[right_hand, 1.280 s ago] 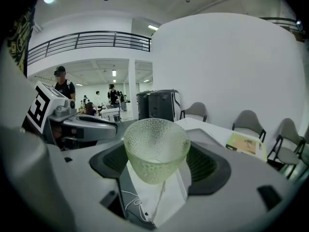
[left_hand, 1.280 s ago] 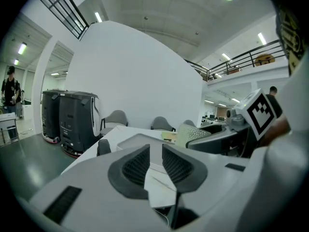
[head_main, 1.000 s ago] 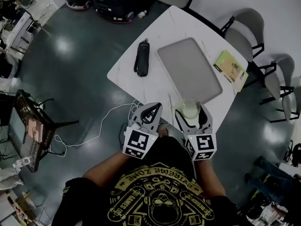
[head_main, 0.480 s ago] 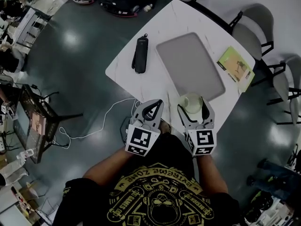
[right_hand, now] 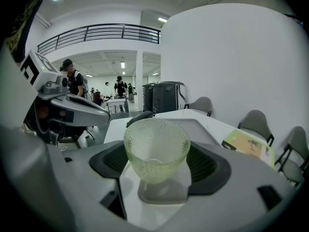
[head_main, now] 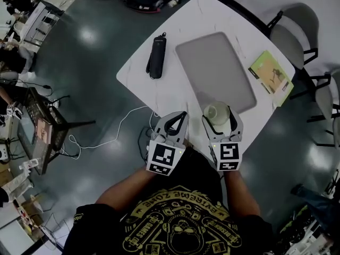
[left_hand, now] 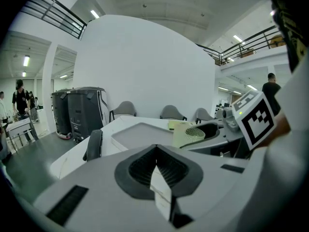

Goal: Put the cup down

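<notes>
A pale green textured glass cup (right_hand: pixel 157 148) sits upright between the jaws of my right gripper (right_hand: pixel 158 164), which is shut on it just above the white table (head_main: pixel 159 92). From the head view the cup (head_main: pixel 216 111) hangs over the table's near corner, next to the grey tray (head_main: pixel 215 70), with the right gripper (head_main: pixel 219 117) around it. My left gripper (head_main: pixel 179 122) is shut and holds nothing at the table's near edge, left of the cup. In the left gripper view its jaws (left_hand: pixel 155 153) meet, and the cup (left_hand: pixel 189 135) shows at the right.
A black pouch (head_main: pixel 155 56) lies on the table's left side and a green booklet (head_main: pixel 271 77) at its far right. Grey chairs (head_main: pixel 295 33) stand behind the table. A white cable (head_main: pixel 114 137) runs over the floor at the left.
Both grippers have moved a little forward over the table's near edge, the right one still carrying the cup. The left gripper stays shut.
</notes>
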Demonstrator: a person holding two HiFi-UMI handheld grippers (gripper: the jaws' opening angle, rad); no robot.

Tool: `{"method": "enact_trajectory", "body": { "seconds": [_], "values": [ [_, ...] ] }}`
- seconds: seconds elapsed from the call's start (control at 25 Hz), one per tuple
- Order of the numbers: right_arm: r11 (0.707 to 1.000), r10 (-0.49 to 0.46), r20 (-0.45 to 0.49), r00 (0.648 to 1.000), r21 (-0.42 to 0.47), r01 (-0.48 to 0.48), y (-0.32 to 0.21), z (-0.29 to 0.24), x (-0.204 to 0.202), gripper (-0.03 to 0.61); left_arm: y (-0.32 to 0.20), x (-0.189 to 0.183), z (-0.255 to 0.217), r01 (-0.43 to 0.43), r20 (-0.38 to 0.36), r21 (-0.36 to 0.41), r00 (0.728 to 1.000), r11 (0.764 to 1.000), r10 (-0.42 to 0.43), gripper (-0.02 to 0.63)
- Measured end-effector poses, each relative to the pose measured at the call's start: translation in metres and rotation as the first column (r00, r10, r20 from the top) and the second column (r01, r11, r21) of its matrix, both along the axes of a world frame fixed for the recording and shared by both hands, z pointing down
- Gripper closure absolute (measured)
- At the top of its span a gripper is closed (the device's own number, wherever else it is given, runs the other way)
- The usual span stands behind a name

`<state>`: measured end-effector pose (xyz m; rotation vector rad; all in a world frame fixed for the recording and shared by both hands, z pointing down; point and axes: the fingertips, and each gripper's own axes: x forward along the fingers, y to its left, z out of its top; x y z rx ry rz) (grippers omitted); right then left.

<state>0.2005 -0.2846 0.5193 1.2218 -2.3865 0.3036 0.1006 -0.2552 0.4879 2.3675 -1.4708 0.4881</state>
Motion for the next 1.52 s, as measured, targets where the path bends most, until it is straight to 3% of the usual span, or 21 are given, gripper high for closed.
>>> {"method": "enact_trajectory", "body": {
  "seconds": [0.56,1.04,1.52],
  "values": [
    [0.998,-0.046,-0.071,0.996,0.047,0.049,-0.029,0.032,0.019,0.199,0.008,0.033,0.025,0.04,0.041,-0.034,0.998,0.999,-0.039,0.603],
    [0.997,-0.029,-0.098,0.995,0.071,0.036,-0.043,0.047,0.025,0.198,0.019,0.035,0.037,0.055,0.035,-0.07,0.998,0.996,-0.053,0.603],
    [1.0,0.01,-0.082,0.997,0.004,-0.01,-0.036,0.056,0.034,0.198,0.033,0.03,0.033,0.042,-0.011,-0.069,0.999,0.997,-0.043,0.603]
  ]
}}
